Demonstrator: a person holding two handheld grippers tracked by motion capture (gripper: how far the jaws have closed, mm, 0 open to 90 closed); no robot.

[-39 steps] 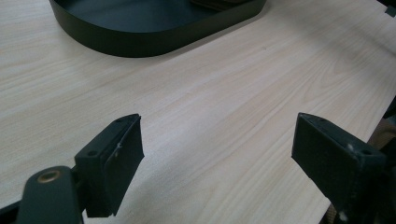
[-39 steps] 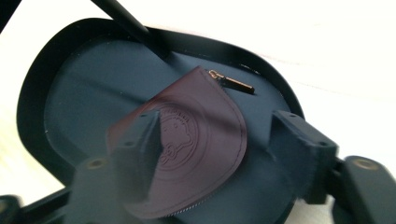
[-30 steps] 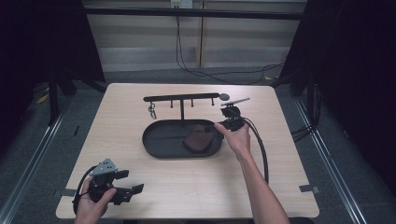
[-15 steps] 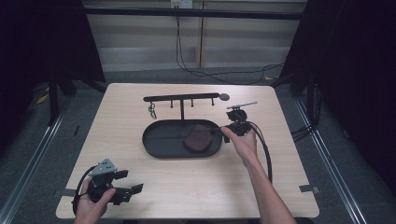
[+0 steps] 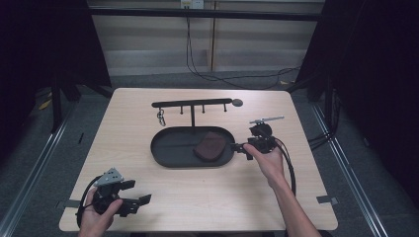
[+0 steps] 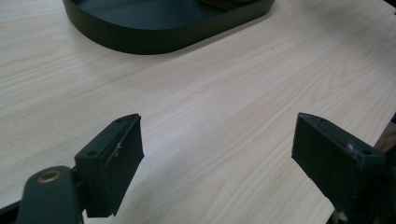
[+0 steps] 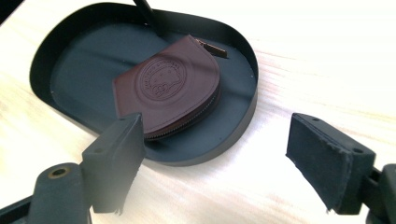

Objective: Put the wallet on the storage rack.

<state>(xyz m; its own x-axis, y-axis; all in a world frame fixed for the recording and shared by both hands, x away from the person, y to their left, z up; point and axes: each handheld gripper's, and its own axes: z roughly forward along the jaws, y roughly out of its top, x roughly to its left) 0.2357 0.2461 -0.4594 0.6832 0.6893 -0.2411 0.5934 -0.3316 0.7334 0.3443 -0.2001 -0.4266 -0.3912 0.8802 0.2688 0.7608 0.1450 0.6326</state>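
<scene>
A dark brown leather pouch (image 5: 210,146) with a round embossed stamp (image 7: 170,91) lies flat in the right half of the black oval tray (image 5: 168,150). My right gripper (image 5: 241,146) hovers just outside the tray's right end (image 7: 243,116) and points at the pouch. It (image 7: 215,154) is open; its jaws have just been opening, with nothing between them. My left gripper (image 5: 138,192) rests in a hand at the table's near left corner. It (image 6: 217,149) is open over bare wood, and the tray (image 6: 154,28) lies farther ahead of it.
A black rail with hooks (image 5: 192,104) stands on a post behind the tray, with a small key ring (image 5: 161,118) hanging at its left. A thin metal stick (image 5: 267,119) lies beyond the right hand. Cables trail from both grippers.
My right gripper has drawn back to the right and toward the person, off the tray's far right rim. The pouch lies still in the tray. The left hand has not moved.
</scene>
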